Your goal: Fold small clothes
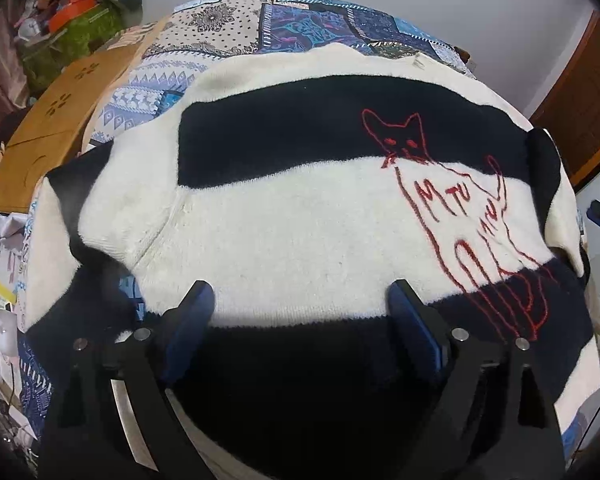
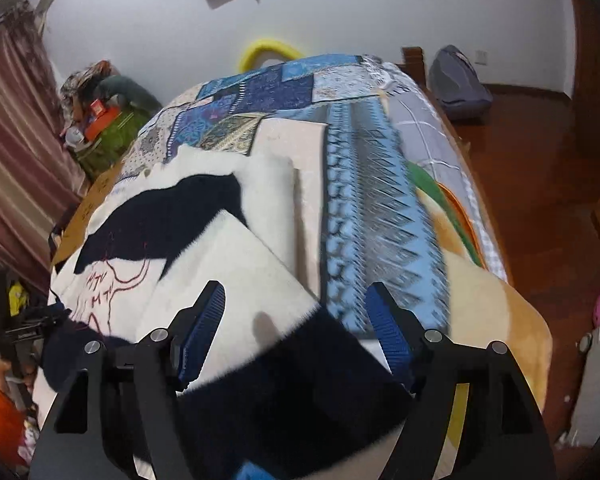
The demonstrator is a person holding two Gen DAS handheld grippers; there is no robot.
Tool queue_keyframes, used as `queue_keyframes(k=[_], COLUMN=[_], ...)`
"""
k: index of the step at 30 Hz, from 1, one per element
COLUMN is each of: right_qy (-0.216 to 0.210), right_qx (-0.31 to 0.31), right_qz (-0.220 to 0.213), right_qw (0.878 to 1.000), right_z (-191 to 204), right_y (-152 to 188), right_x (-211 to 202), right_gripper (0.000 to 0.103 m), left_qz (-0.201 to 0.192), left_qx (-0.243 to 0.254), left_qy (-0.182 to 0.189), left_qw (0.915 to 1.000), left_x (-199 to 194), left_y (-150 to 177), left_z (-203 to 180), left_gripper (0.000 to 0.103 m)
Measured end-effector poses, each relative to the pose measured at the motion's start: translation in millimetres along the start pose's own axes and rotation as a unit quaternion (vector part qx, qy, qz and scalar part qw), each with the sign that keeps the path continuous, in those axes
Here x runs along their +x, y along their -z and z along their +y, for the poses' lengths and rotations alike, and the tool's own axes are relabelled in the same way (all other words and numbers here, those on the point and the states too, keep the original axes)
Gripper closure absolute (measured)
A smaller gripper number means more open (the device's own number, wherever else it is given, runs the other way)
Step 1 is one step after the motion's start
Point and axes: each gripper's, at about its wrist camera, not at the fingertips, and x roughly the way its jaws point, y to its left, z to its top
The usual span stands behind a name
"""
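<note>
A small cream and black striped sweater (image 1: 300, 232) with a red outlined cat stitched on it lies flat on a bed. Its sleeves are folded in at the sides. My left gripper (image 1: 300, 300) is open and empty, hovering just above the sweater's lower cream band. In the right wrist view the same sweater (image 2: 220, 264) shows with its right sleeve folded diagonally across it. My right gripper (image 2: 296, 304) is open and empty above that sleeve's black cuff end. The left gripper (image 2: 28, 328) also shows at the far left there.
The bed is covered by a blue patchwork blanket (image 2: 364, 208). A wooden board (image 1: 56, 128) lies along the bed's left side. A cluttered green table (image 2: 104, 132) stands by the curtain. Wooden floor (image 2: 540, 200) and a grey bag (image 2: 456, 80) are to the right.
</note>
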Motion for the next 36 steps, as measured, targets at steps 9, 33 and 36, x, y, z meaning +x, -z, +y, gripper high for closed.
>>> queue_keyframes(k=[9,33,36], right_qy=[-0.019,0.156,0.169], right_qx=[-0.030,-0.030,-0.046], right_qz=[0.048,0.030,0.000], right_qw=[0.998,0.987,0.985], right_z=[12,-39,-25], right_y=[15,48,44], right_x=[37,-54,-71], right_gripper=[0.080,0.087,0.071], left_qz=[-0.002,-0.053,-0.070], left_qx=[-0.003,-0.019,-0.026], left_qy=[-0.007,-0.022,-0.043], left_qw=[1.0000,0.9981,0.9963], left_x=[1,-67,-93], left_y=[0,5,12], left_z=[0,23,45], left_gripper=[0.010,0.011,0.011])
